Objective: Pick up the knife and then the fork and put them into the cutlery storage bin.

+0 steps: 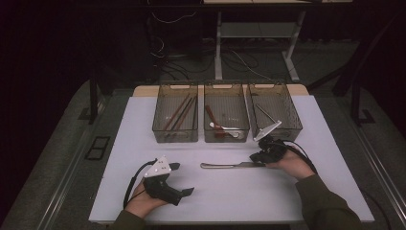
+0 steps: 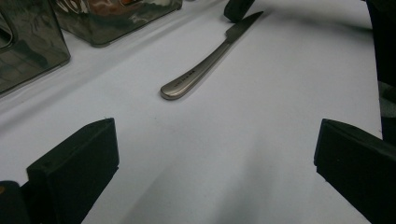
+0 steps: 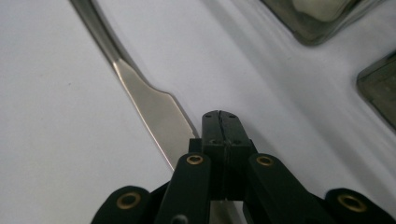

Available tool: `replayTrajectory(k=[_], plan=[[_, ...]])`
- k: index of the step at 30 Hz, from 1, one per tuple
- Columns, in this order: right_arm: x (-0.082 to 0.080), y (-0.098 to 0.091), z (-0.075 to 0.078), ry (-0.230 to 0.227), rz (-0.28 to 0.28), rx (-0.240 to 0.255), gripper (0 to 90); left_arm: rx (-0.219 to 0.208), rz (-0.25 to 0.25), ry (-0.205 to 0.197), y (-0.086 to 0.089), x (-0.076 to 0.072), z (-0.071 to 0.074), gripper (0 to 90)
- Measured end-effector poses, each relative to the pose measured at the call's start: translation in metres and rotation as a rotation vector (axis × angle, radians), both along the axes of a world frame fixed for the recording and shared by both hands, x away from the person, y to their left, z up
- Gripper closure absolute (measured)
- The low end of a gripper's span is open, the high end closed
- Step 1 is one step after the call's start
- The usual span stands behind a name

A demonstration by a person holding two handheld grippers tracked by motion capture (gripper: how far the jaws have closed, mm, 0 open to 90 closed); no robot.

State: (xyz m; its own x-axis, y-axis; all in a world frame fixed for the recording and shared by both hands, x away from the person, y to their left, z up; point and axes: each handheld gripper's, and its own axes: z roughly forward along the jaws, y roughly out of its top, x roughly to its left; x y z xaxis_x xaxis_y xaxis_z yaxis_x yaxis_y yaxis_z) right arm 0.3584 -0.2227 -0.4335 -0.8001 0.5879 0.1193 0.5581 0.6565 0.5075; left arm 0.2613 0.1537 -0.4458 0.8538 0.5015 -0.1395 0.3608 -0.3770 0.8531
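Nearest the person, the left gripper [image 1: 179, 178] is resting on the white table [image 1: 143, 201] well to the left of the knife [image 1: 230, 165], its jaws spread wide with nothing between them. In the left gripper view the knife [image 2: 205, 63] is lying flat ahead on the bare table [image 2: 261, 140], handle end pointing back toward that gripper and the blade running away from it.

Further along, the right gripper [image 1: 261, 157] is sitting at the knife's blade end, its jaws pressed fully together. In the right gripper view the closed tips [image 3: 219, 119] are lying just beside the right edge of the blade [image 3: 154, 112], touching or nearly touching it and not pinching it; which of the two I cannot tell.

Judging by its look, the knife is all metal: stiff, fairly heavy for its size, smooth and likely slippery against hard pads. Lying flat on the table, it is offering little edge to grab. The rounded handle seems the better place to take hold, across its narrow sides, since the thin blade would tend to slide or pivot.

Beyond the knife, three clear bins are standing in a row: the left bin [image 1: 175, 113] is holding chopsticks, the middle bin [image 1: 226, 113] spoons, and the right bin [image 1: 274, 110] one metal piece.
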Motion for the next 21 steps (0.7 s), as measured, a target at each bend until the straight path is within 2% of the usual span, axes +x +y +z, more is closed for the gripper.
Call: replayTrajectory(k=[17, 21], plan=[[-0.028, 0.000, 0.002, 0.010, 0.053, -0.024, 89.2, -0.021, 0.007, -0.010, 0.003, 0.002, 0.001, 0.0], [-0.028, -0.001, 0.002, 0.002, 0.058, -0.021, 89.0, -0.023, 0.008, -0.008, 0.003, 0.002, 0.002, 0.0]])
